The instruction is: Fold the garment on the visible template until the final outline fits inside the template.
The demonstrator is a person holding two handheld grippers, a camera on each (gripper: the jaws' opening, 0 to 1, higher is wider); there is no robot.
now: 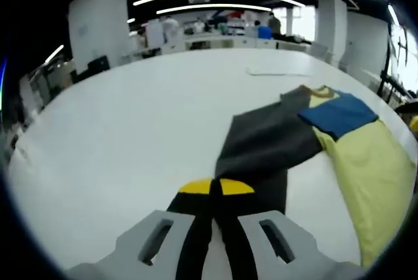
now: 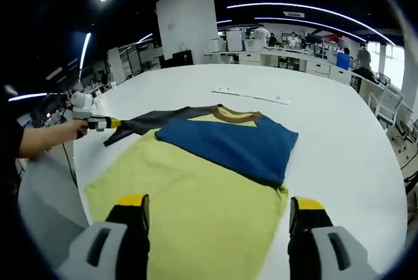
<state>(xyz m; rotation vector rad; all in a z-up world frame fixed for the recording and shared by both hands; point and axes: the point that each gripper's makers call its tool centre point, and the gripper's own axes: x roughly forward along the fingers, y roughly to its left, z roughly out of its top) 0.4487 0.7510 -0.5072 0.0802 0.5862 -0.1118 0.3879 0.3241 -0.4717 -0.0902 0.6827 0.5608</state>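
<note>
While the left gripper (image 1: 216, 192) has its yellow-tipped jaws pressed together on the dark grey sleeve (image 1: 264, 146) of the yellow, blue and grey T-shirt (image 2: 202, 182), drawn out sideways over the white table (image 1: 130, 136), the right gripper (image 2: 219, 211) hovers with jaws spread wide and empty above the yellow hem. That shirt lies flat near the table's near edge, brown collar (image 2: 234, 115) farthest away.

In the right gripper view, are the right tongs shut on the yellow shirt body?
No: the right tongs stand wide open over the yellow shirt body, with the fabric lying flat between the two tips.
</note>
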